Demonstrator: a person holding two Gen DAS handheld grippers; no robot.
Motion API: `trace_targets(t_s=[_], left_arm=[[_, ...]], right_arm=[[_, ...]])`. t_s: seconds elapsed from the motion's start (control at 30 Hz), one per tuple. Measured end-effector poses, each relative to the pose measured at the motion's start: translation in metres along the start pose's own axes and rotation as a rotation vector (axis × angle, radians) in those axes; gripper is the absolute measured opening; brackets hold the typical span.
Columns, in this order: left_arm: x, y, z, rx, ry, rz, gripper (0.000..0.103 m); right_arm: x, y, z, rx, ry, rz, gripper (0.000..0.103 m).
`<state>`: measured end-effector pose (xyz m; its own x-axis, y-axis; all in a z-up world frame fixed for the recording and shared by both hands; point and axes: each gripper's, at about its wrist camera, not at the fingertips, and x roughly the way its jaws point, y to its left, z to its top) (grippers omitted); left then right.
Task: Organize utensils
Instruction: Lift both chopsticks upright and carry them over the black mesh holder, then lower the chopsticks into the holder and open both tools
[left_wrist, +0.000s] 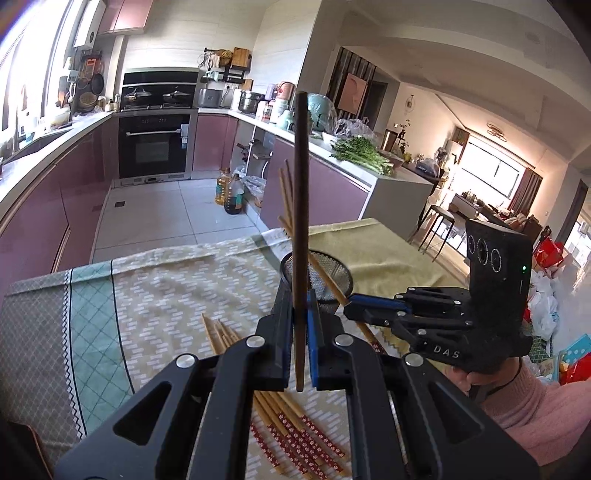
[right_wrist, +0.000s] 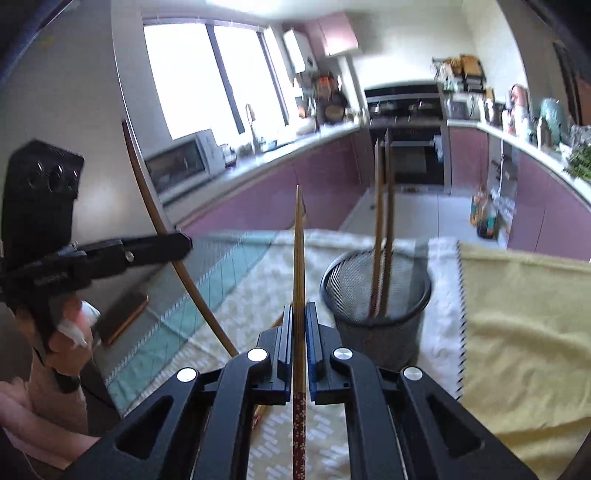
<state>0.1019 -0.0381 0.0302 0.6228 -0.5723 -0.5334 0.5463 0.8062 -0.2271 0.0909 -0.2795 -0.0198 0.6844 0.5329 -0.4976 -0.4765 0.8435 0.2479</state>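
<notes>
**Both grippers carry a chopstick, the mesh cup just ahead**

The right gripper (right_wrist: 299, 332) pinches a bamboo chopstick (right_wrist: 298, 266) with its long axis upright, bare tip up and red patterned end hanging below the pads. The mesh cup (right_wrist: 376, 295) stands just ahead and to its right, nearer this hand, so the stick must tilt that way over the rim. The left gripper (left_wrist: 301, 332) clamps a darker chopstick (left_wrist: 300, 206), also upright. More chopsticks (left_wrist: 291, 424) lie loose on the patterned tablecloth (left_wrist: 155, 295); two, perhaps three, already lean in the cup. Beyond lie the tiled kitchen floor, mauve cabinets and oven.
</notes>
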Motion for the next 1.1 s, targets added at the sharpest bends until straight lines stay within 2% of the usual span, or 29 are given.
trace_targets(t_s=[0.33, 0.6, 0.73, 0.87, 1.1], left_arm=[[0.0, -0.019, 0.047, 0.036, -0.081, -0.025, 0.008], [0.016, -0.032, 0.077, 0.066, -0.118, -0.012, 0.008], [0.033, -0.031, 0.081, 0.06, -0.099, 0.002, 0.008], [0.056, -0.028, 0.075, 0.062, -0.045, 0.023, 0.008], [0.09, -0.017, 0.058, 0.076, 0.067, 0.03, 0.008]], right_arm=[[-0.031, -0.023, 0.036, 0.018, -0.212, -0.062, 0.006], [-0.015, -0.034, 0.056, 0.022, -0.369, -0.137, 0.005], [0.007, -0.042, 0.057, 0.035, -0.384, -0.177, 0.005], [0.026, -0.052, 0.051, 0.061, -0.374, -0.215, 0.005], [0.046, -0.057, 0.036, 0.072, -0.272, -0.243, 0.006]])
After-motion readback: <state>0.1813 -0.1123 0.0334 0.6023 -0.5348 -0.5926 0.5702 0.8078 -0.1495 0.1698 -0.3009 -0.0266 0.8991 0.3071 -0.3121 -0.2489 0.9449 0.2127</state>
